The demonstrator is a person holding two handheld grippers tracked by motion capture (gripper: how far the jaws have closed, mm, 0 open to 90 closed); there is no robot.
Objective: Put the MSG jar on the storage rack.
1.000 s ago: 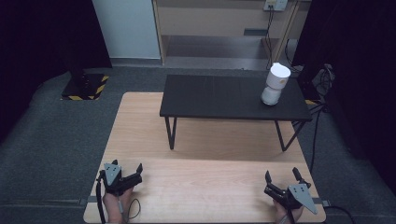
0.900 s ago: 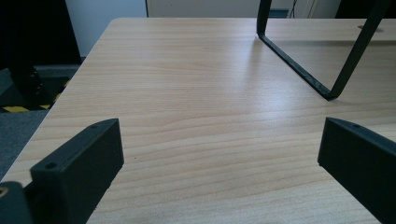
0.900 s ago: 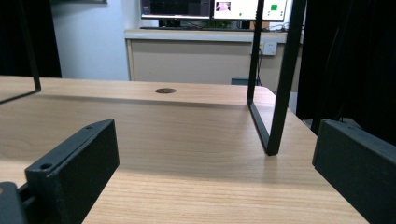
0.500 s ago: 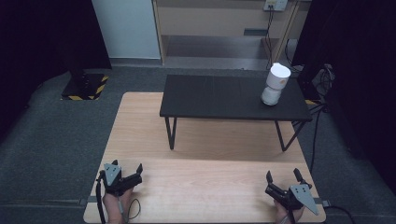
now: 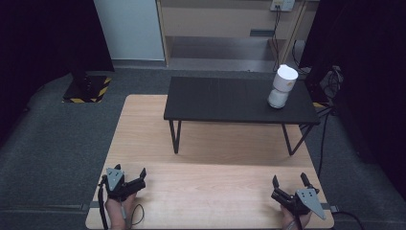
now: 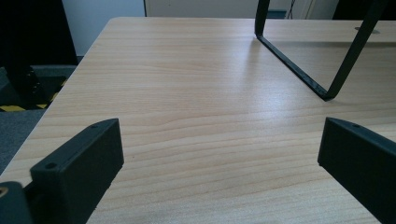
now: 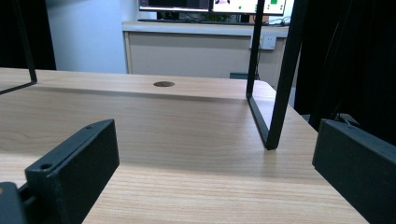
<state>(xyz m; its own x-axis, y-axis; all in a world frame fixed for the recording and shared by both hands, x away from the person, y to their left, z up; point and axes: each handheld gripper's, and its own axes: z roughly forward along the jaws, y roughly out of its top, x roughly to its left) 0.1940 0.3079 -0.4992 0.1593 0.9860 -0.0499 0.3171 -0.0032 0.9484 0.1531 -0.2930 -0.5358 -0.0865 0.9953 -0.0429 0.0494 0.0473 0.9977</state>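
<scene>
We are seeing one white container (image 5: 283, 86) standing on one black bench (image 5: 230, 100) atop the wooden table (image 5: 210, 191). Our left gripper (image 5: 136, 176) and right gripper (image 5: 289, 183) are resting near us, both spreading their jaws, gripping nothing.

A light wooden desk (image 5: 210, 191) carries a low black table (image 5: 230, 100) that stands toward its far edge on thin black frame legs (image 6: 299, 70). On the table's right end, near its far right corner, stands a white container (image 5: 283, 86). A small dark round spot (image 7: 164, 84) lies in the desk's surface near its far edge.
</scene>
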